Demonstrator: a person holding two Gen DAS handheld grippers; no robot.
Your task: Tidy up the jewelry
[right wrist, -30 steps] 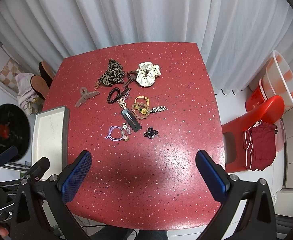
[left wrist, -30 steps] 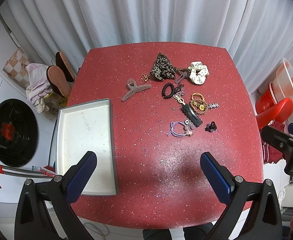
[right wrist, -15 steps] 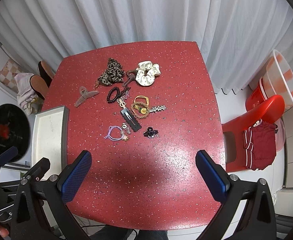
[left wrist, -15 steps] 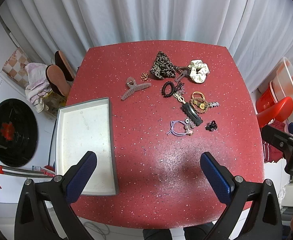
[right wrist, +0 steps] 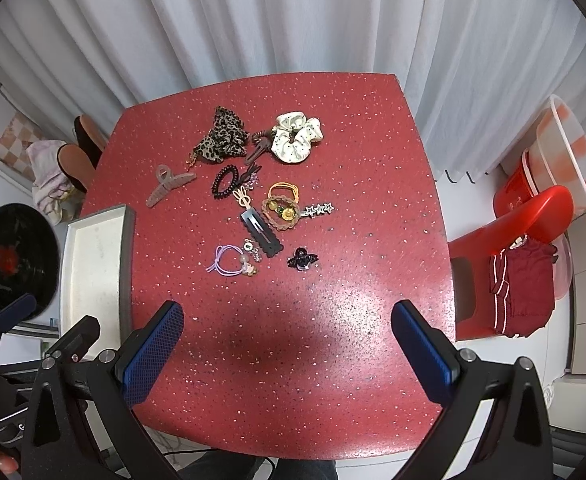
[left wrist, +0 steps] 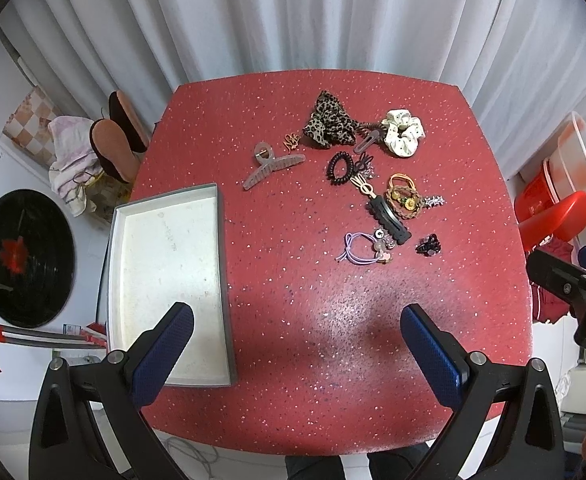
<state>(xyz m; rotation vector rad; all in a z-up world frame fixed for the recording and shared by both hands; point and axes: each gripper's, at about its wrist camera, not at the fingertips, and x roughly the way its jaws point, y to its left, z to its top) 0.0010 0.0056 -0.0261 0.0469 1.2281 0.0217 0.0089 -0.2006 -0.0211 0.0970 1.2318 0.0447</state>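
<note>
Both wrist cams high above red table [left wrist: 293, 280], looking down; left view offset left, both share hair accessories [right wrist: 253, 208].

You are looking down at a red table [left wrist: 293, 288] with a hard, glossy top flecked with pale speckles, and your left gripper [left wrist: 297, 350] and right gripper [right wrist: 287, 346] each carry matt black plastic arms faced with blue pads [right wrist: 153, 350] of a fine gridded texture. The tray [left wrist: 223, 264] has matt grey walls and a dull, scuffed white floor, while the leopard scrunchie [left wrist: 329, 126] and the cream scrunchie [left wrist: 403, 136] are soft gathered cloth, the cream one with a slight satin sheen. The taupe claw clip [left wrist: 271, 166] looks like frosted matt plastic, the black scalloped clip [left wrist: 389, 220] is smooth and semi-glossy, and the white curtain [right wrist: 293, 20] behind the table is matt pleated cloth.
</note>
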